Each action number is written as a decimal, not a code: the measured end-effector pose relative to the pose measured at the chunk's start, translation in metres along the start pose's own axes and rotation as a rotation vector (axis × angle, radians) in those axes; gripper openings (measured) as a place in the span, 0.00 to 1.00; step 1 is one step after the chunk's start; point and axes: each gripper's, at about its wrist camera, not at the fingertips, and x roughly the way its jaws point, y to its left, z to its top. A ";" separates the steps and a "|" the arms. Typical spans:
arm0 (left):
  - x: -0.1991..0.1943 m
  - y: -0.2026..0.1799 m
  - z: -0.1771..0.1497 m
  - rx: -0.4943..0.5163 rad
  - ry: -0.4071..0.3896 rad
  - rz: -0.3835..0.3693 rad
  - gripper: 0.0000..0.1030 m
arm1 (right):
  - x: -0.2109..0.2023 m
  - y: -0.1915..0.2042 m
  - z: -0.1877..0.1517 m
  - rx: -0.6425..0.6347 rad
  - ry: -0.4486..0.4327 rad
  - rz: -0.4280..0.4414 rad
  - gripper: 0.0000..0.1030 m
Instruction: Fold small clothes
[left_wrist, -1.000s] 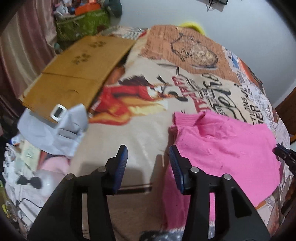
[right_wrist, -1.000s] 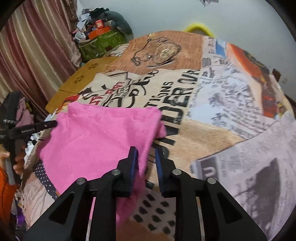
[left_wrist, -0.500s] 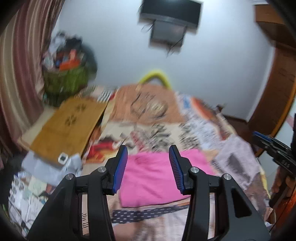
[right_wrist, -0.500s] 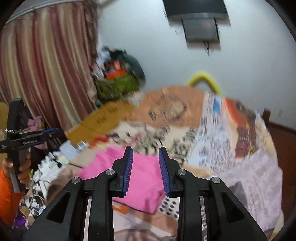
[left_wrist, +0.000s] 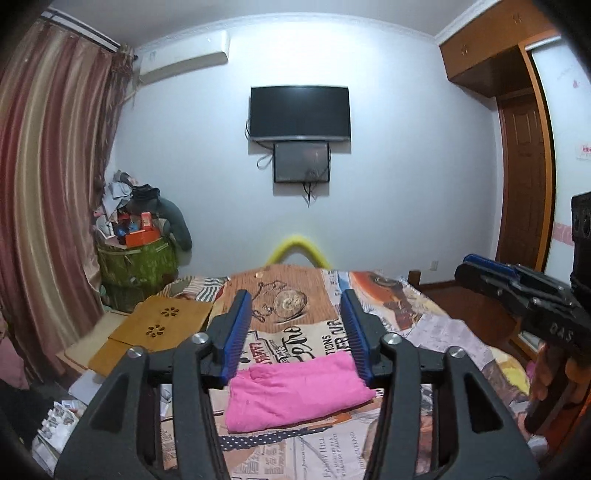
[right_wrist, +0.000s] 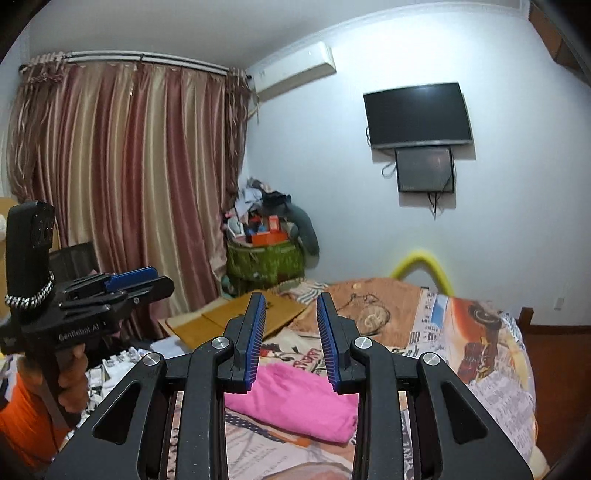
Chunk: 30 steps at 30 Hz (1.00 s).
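While the pink garment (left_wrist: 295, 387) lies folded low in the frame on the printed bedspread (left_wrist: 436, 332), both my grippers hang above it. My left gripper (left_wrist: 295, 332) and right gripper (right_wrist: 291, 339) are opening, nothing between their jaws.

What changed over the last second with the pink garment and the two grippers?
Both grippers lifted up and back from the bed. The left gripper and right gripper are empty, jaws opening. The pink garment, spread wider before, now lies folded. The printed bedspread and cardboard stayed put.
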 end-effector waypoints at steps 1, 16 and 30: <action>-0.003 0.000 -0.001 -0.009 -0.002 0.002 0.60 | -0.003 0.002 -0.001 0.005 -0.009 -0.001 0.45; -0.030 -0.002 -0.012 -0.037 -0.042 0.057 1.00 | -0.020 0.014 -0.009 -0.010 -0.021 -0.095 0.99; -0.029 0.003 -0.015 -0.058 -0.043 0.047 1.00 | -0.026 0.018 -0.011 -0.018 -0.026 -0.116 0.99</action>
